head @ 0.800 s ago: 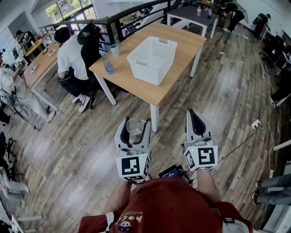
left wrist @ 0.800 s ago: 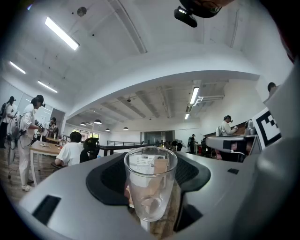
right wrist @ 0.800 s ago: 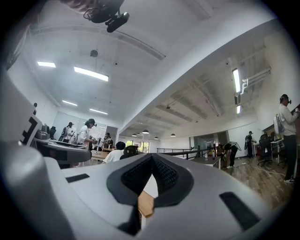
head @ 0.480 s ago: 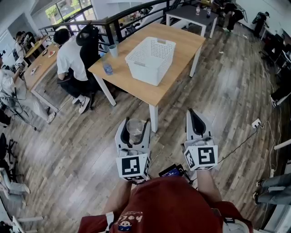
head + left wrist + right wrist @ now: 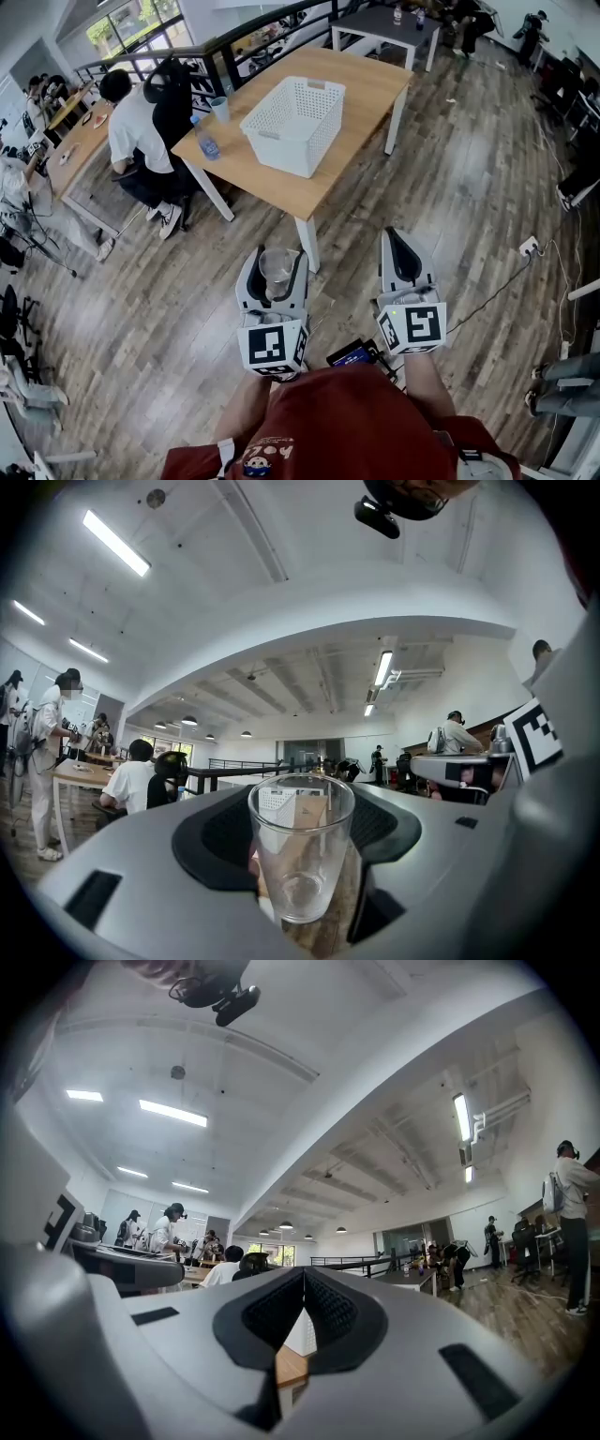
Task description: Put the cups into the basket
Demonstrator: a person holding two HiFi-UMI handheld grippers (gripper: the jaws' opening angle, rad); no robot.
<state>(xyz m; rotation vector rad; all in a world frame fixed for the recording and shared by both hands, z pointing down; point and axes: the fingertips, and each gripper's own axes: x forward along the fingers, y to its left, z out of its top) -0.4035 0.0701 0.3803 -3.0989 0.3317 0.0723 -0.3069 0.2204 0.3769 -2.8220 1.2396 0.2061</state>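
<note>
The left gripper (image 5: 277, 256) has its jaws closed against the sides of a clear cup (image 5: 300, 846), which stands upright with its mouth up. The right gripper (image 5: 392, 234) is empty, jaws pressed together at the tips. Both grippers are held over the wooden floor (image 5: 469, 206), short of the near corner of the table (image 5: 361, 84). The white basket (image 5: 281, 155) stands on the table. A second cup (image 5: 219, 110) and a bottle (image 5: 207, 147) stand on the table's left edge, beside the basket.
</note>
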